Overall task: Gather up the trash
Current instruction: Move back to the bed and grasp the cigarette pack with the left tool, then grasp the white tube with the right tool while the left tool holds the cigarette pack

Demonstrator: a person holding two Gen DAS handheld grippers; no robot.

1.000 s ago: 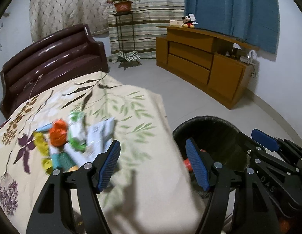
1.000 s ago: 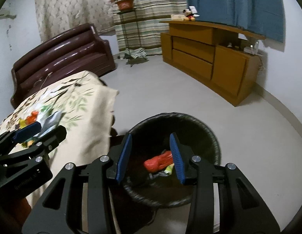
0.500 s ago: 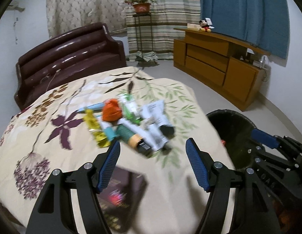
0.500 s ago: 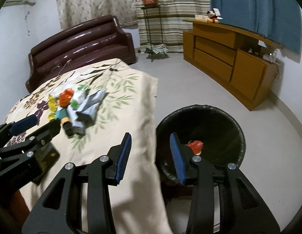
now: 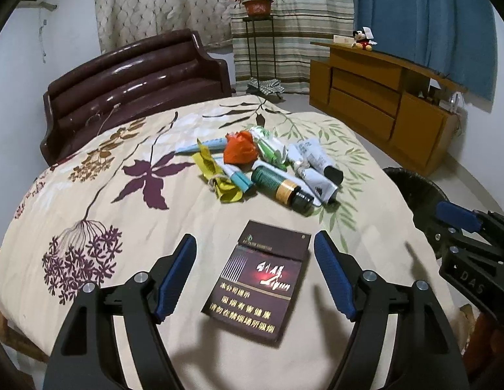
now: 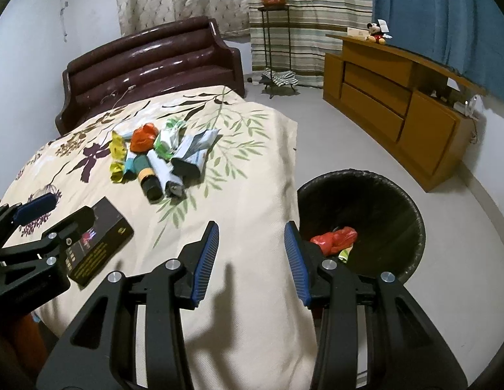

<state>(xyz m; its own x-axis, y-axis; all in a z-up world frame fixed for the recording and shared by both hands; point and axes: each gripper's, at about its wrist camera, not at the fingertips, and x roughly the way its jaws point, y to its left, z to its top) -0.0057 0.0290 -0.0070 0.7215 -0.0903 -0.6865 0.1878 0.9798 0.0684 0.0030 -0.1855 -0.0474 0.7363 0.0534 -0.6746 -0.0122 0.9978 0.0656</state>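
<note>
A dark cigarette pack lies flat on the floral cloth between the fingers of my open, empty left gripper; it also shows in the right wrist view. Beyond it is a pile of trash: an orange wrapper, yellow wrappers, a dark green bottle and white tubes. My right gripper is open and empty over the cloth's right edge, beside the black bin, which holds a red wrapper.
The cloth-covered table has a dark brown sofa behind it. A wooden cabinet stands along the right wall, a plant stand at the back. The bin's rim shows right of the table.
Both grippers swung left from over the bin to over the table. The cigarette pack now lies between my left gripper's fingers. Both stayed open.
</note>
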